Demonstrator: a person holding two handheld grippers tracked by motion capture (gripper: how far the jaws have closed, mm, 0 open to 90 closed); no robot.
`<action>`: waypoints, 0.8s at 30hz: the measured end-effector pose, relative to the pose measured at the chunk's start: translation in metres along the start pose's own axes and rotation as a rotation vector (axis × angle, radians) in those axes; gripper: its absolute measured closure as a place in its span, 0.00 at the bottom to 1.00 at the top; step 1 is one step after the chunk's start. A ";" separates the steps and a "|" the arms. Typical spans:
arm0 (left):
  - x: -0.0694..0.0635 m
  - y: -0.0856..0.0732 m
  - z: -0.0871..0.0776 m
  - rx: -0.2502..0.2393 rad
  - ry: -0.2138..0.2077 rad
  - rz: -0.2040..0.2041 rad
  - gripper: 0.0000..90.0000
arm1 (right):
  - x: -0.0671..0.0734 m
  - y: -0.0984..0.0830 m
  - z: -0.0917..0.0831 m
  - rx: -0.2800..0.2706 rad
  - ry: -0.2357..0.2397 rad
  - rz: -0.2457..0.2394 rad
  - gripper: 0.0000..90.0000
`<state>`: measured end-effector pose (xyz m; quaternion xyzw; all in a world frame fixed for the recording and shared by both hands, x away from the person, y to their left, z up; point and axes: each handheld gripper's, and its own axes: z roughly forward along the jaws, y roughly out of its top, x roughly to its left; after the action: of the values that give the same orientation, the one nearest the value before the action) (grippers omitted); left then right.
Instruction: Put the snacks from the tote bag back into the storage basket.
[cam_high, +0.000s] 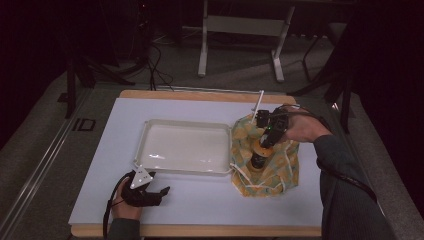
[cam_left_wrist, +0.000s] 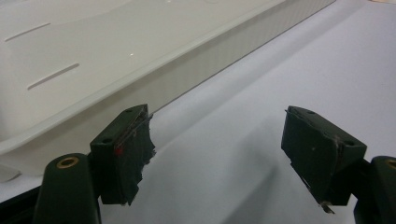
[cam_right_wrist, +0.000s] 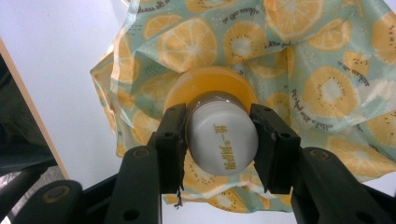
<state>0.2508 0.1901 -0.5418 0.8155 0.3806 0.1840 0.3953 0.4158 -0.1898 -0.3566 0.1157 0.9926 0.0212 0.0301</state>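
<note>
Overhead, right gripper (cam_high: 267, 134) sits at the table's right side, over a citrus-print cloth bag (cam_high: 280, 172) that lies crumpled on the white table mat (cam_high: 200, 200). Jaws clamped on the white cap end of a bottle (cam_high: 259, 156); the bottle stands on the bag, dark body, orange band below the cap. Right gripper view: bottle (cam_right_wrist: 222, 138) cap squeezed between both black jaws, yellow lettering on the cap, orange collar just past it, bag (cam_right_wrist: 299, 70) with lemon and kiwi slices spread underneath and around. White drawstring cord (cam_high: 250, 176) trails along the bag's left edge, near the tray.

White plastic tray (cam_high: 145, 145) lies mid-table, just left of the bag, the bag's edge touching or nearly touching its right rim; can't tell which. Tray interior glossy.

Left gripper (cam_high: 150, 192) rests low at the near-left of the mat, held in the person's left hand (cam_high: 122, 205), just in front of the tray's near-left corner. Grey three-cornered plate on top. Left gripper view: jaws wide apart, holding nothing, bare mat between them; tray (cam_left_wrist: 196, 70) wall runs diagonally beside the left-hand jaw, close but apart.

Right forearm in a dark sleeve (cam_high: 345, 190) comes in from the lower right.
</note>
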 end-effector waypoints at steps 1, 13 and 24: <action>0.000 0.000 0.000 0.000 -0.001 0.000 0.27 | 0.000 0.001 0.000 0.004 0.002 0.001 0.65; 0.000 0.000 0.000 0.000 -0.003 0.001 0.27 | -0.001 0.002 0.001 0.022 0.010 -0.005 0.64; 0.000 0.000 0.000 0.000 -0.003 0.001 0.27 | -0.002 -0.004 -0.001 0.008 -0.020 0.025 0.65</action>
<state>0.2509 0.1902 -0.5417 0.8159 0.3798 0.1829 0.3957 0.4166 -0.1942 -0.3561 0.1285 0.9908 0.0167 0.0393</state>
